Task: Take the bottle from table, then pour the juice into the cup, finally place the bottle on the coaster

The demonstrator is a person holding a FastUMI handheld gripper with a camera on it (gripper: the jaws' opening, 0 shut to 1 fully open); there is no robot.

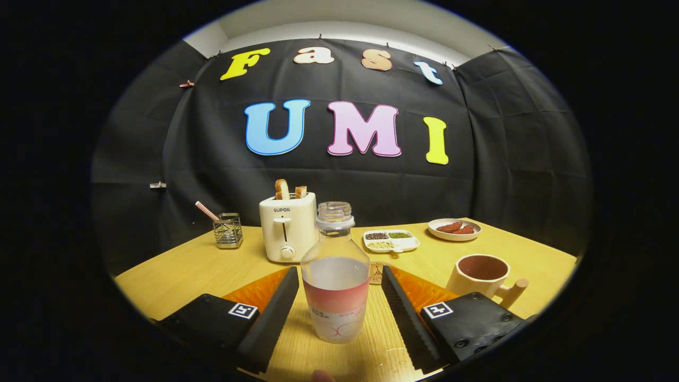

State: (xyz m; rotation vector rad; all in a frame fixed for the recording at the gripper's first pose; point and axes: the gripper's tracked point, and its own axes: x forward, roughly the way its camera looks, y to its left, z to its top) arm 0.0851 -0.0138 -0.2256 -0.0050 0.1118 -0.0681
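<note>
A clear uncapped bottle with a pink label stands upright on the wooden table, holding pale liquid up to about half its height. It sits between my two fingers, and my gripper is open, with a gap on each side of the bottle. A cream cup with a brown inside and a wooden handle stands to the right, just beyond the right finger. A small round coaster peeks out behind the bottle, mostly hidden by it.
A white toaster with two toast slices stands behind the bottle on the left. A wire holder with a straw sits further left. A divided tray of grains and a plate of sausages lie at the back right.
</note>
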